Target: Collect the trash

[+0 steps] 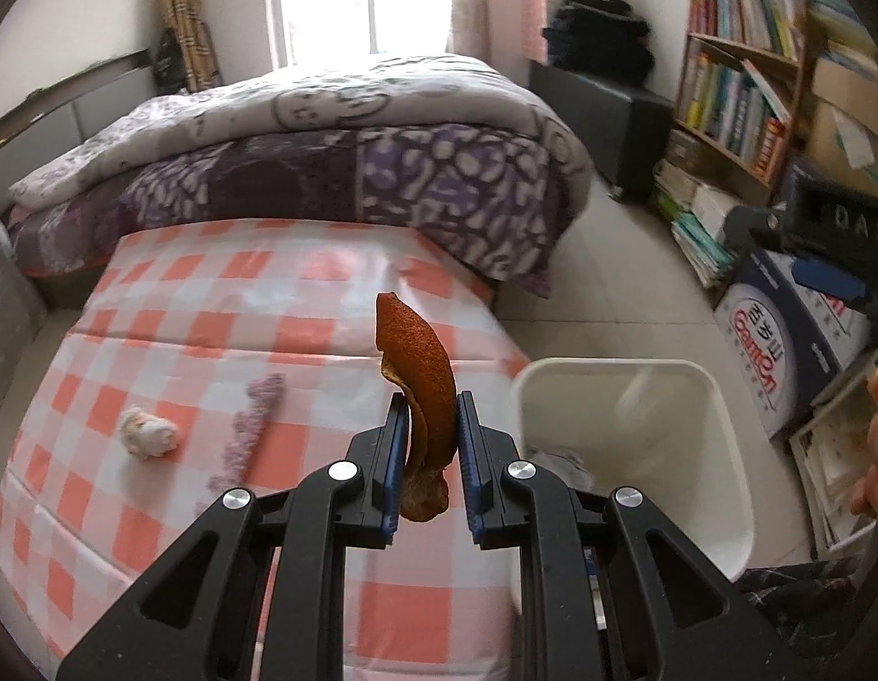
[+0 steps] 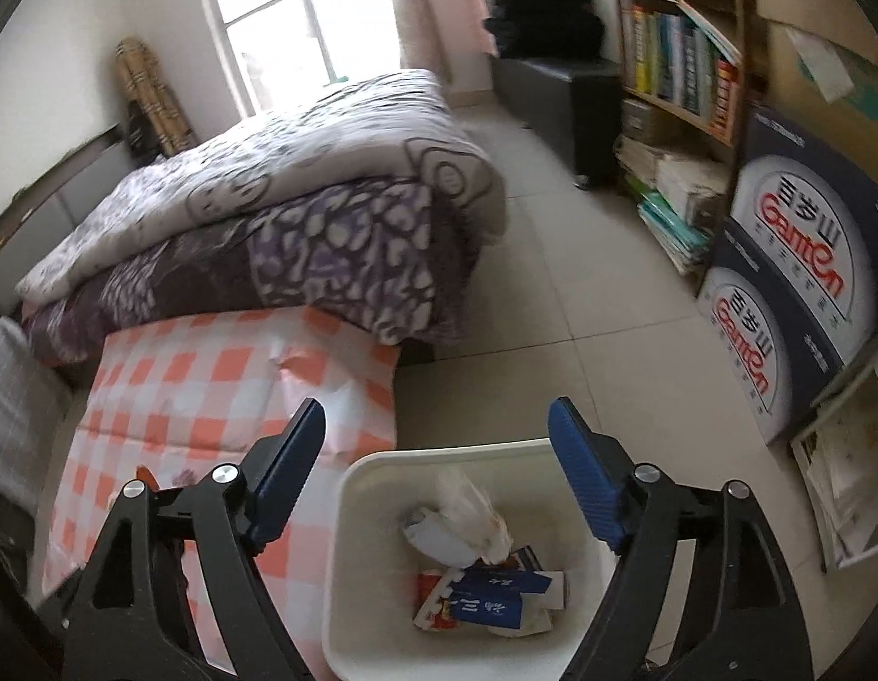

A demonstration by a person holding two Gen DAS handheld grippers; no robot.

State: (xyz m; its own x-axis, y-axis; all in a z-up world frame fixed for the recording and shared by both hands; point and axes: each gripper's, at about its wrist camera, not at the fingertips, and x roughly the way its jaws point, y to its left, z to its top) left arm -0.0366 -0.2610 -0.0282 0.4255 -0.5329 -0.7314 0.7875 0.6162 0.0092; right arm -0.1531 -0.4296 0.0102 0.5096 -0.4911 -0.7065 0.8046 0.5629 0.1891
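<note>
My left gripper [image 1: 430, 414] is shut on a curled orange peel [image 1: 419, 380] and holds it upright above the right edge of the checkered table [image 1: 211, 306], just left of the white trash bin [image 1: 717, 454]. A crumpled white tissue [image 1: 148, 431] and a purple fuzzy strip [image 1: 251, 425] lie on the tablecloth. My right gripper [image 2: 439, 425] is open and empty above the trash bin [image 2: 348, 539], which holds a clear plastic wrapper [image 2: 473, 511] and blue and white paper packaging [image 2: 490, 596].
A bed with a purple patterned quilt [image 1: 382, 170] stands behind the table. A bookshelf [image 1: 739, 85], stacked books and blue-white cartons [image 2: 790, 261] line the right wall. Tiled floor [image 2: 580, 312] lies between bed and shelf.
</note>
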